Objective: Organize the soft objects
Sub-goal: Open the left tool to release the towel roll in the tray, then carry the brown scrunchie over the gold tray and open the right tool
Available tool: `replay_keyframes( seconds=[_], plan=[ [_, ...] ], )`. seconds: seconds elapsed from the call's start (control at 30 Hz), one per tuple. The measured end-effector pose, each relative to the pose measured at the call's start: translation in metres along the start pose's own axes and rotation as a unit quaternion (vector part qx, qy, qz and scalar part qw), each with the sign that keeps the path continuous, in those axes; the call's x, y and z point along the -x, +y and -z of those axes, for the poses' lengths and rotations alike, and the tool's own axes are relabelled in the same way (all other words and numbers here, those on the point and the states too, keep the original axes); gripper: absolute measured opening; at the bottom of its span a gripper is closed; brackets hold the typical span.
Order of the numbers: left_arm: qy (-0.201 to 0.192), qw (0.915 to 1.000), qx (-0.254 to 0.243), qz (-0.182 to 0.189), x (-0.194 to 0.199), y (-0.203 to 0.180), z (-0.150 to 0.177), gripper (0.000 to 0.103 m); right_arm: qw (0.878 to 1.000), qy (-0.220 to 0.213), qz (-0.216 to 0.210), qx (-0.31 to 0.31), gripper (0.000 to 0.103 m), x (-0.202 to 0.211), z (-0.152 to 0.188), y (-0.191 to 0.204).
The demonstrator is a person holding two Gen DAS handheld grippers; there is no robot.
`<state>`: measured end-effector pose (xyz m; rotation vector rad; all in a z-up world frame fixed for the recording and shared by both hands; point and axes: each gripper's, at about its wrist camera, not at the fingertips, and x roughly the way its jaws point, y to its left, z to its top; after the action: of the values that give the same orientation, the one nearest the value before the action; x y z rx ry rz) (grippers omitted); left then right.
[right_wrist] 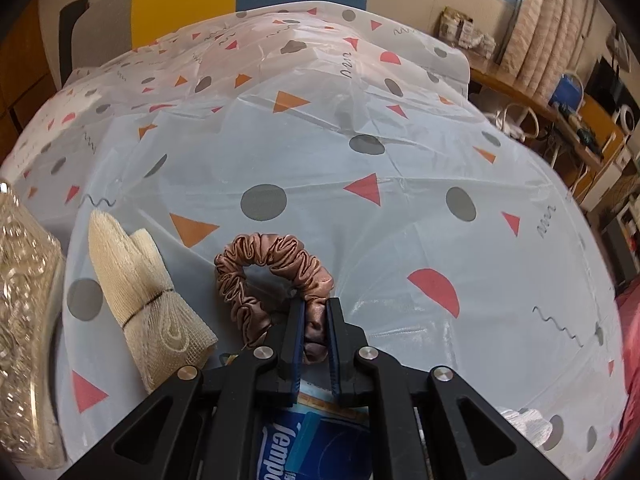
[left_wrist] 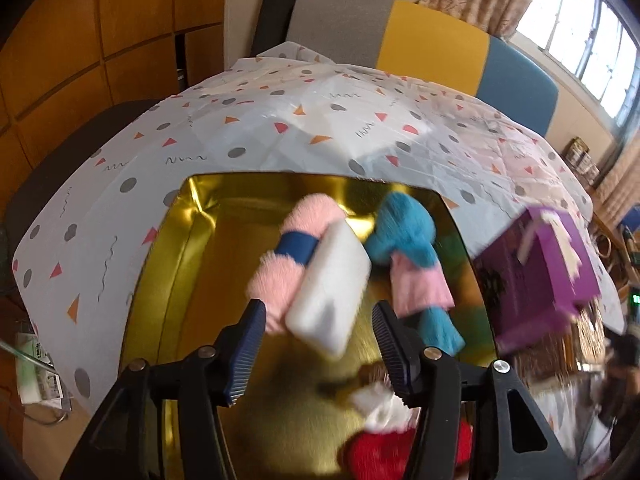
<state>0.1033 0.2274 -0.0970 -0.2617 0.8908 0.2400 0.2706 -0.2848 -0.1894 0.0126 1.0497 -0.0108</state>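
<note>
In the left wrist view my left gripper (left_wrist: 318, 328) is open above a gold box (left_wrist: 192, 280). A white sponge block (left_wrist: 330, 292) lies just beyond the fingertips, blurred, over a pink fluffy roll with a blue band (left_wrist: 292, 240). A blue and pink fluffy piece (left_wrist: 412, 256) lies beside them, and a red and white plush (left_wrist: 384, 436) sits under the fingers. In the right wrist view my right gripper (right_wrist: 316, 304) is shut on a pink-brown satin scrunchie (right_wrist: 272, 272) on the tablecloth.
A rolled cream gauze cloth (right_wrist: 152, 304) lies left of the scrunchie. A Tempo tissue pack (right_wrist: 304, 448) is under the right gripper. A clear embossed container (right_wrist: 24, 340) stands at far left. A purple box (left_wrist: 544, 268) sits right of the gold box. Chairs (left_wrist: 432, 40) stand behind the table.
</note>
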Motion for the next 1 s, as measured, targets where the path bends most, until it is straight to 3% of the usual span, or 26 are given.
replay_keyframes(
  seconds=[0.43,0.67,0.83,1.0],
  plan=[
    [0.013,0.9980,-0.038,0.048,0.021,-0.033,0.041,0.059,0.997,-0.043,-0.031,-0.049,0.009,0.039,-0.021,-0.001],
    [-0.009,0.9970,-0.057,0.052,0.037,-0.039,0.047,0.062,0.995,-0.082,-0.042,-0.042,0.009,0.077,-0.041,0.010],
    [-0.022,0.9968,-0.060,0.048,0.046,-0.036,0.050,0.064,0.992,-0.109,-0.061,-0.021,0.009,0.105,-0.056,0.036],
    [-0.036,0.9969,-0.061,0.036,0.056,-0.028,0.052,0.065,0.985,-0.141,-0.099,0.014,0.009,0.140,-0.073,0.087]
  ],
)
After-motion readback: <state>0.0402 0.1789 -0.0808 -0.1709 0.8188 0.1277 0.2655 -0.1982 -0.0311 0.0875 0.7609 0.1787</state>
